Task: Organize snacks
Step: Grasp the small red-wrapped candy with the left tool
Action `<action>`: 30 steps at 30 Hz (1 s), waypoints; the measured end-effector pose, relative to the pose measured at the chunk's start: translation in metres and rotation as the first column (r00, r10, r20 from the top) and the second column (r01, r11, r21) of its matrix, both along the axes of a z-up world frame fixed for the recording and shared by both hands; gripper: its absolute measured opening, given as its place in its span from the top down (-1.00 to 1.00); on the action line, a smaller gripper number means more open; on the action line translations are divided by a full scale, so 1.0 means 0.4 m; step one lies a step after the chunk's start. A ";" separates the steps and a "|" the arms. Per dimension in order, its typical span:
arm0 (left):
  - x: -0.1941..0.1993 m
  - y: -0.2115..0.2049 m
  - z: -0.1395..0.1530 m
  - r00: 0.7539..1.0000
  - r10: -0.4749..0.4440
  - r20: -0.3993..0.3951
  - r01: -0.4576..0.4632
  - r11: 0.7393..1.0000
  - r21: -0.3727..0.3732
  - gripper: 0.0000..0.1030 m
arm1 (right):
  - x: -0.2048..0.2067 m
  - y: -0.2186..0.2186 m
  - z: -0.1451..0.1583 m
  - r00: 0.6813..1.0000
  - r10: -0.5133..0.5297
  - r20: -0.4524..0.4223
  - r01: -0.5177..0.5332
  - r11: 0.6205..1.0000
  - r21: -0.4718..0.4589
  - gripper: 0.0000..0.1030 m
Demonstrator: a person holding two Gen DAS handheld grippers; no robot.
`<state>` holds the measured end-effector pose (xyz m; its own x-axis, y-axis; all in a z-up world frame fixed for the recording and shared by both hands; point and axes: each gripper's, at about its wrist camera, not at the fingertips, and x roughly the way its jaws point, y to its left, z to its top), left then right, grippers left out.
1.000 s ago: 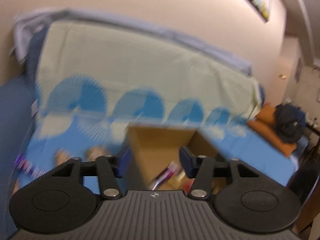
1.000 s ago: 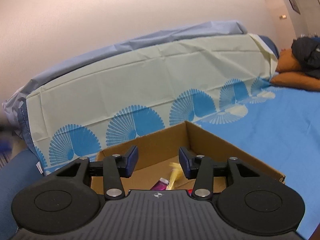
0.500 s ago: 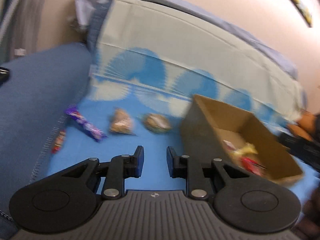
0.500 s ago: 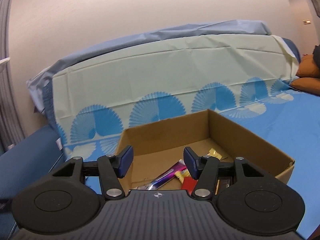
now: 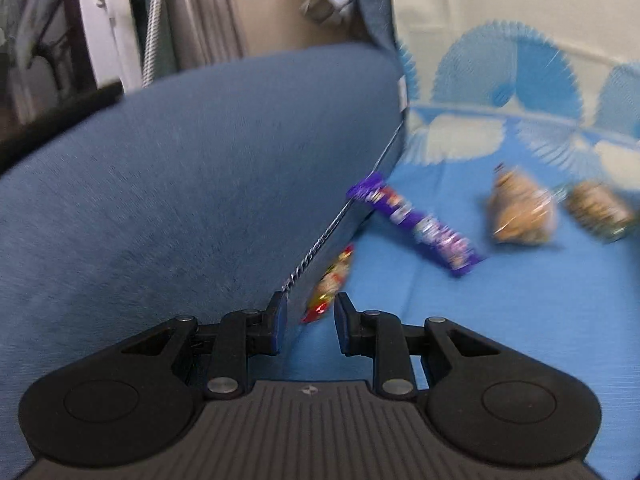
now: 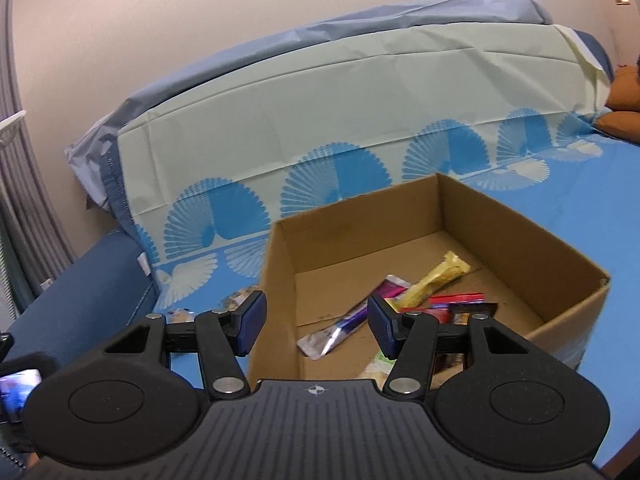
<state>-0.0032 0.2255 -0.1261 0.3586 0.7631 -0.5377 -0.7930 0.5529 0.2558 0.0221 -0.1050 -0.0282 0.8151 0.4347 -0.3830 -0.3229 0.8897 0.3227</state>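
In the left wrist view, my left gripper (image 5: pixel 309 322) is open and empty, just short of a small red and yellow snack packet (image 5: pixel 330 286) lying against the blue cushion edge. A purple snack bar (image 5: pixel 416 226) and two brown bagged snacks (image 5: pixel 520 210) (image 5: pixel 598 210) lie farther on the blue sheet. In the right wrist view, my right gripper (image 6: pixel 316 326) is open and empty above the near wall of a cardboard box (image 6: pixel 532 232). The box holds a yellow bar (image 6: pixel 434 280), a purple and silver packet (image 6: pixel 340 328) and red packets (image 6: pixel 456 300).
A dark blue cushion (image 5: pixel 180 184) rises on the left of the snacks. A pale sheet with blue fan prints (image 6: pixel 340 120) drapes the backrest behind the box. An orange pillow (image 6: pixel 624 92) lies far right. Curtains (image 5: pixel 192 12) hang at the left.
My left gripper has swung left and down, away from the box, onto the loose snacks by the cushion. My right gripper has opened wider and looks further down into the box.
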 end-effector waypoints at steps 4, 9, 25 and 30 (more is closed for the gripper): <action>0.036 0.022 -0.036 0.998 -0.007 -0.064 0.008 1.000 0.023 0.45 | -0.002 0.039 0.006 0.999 0.045 -0.004 -0.045 0.999 -0.014 -0.13; 0.057 0.045 -0.049 0.995 -0.017 -0.099 0.018 1.000 0.011 0.80 | -0.008 0.086 0.008 0.995 0.095 0.005 -0.095 0.995 -0.041 -0.16; -0.113 -0.029 0.138 0.891 -0.362 0.275 0.439 0.844 -0.309 1.00 | -0.055 0.142 0.011 0.990 0.141 0.013 -0.140 0.988 -0.065 -0.22; -0.188 -0.024 0.139 0.837 -0.425 0.346 0.541 0.736 -0.407 0.98 | -0.078 0.146 0.011 0.988 0.155 0.018 -0.153 0.986 -0.065 -0.22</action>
<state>-0.0784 0.2158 -0.0706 0.7572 0.1255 -0.6410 -0.3851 0.8784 -0.2829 -0.0090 -0.0464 -0.0239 0.7491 0.5313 -0.3956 -0.4642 0.8471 0.2587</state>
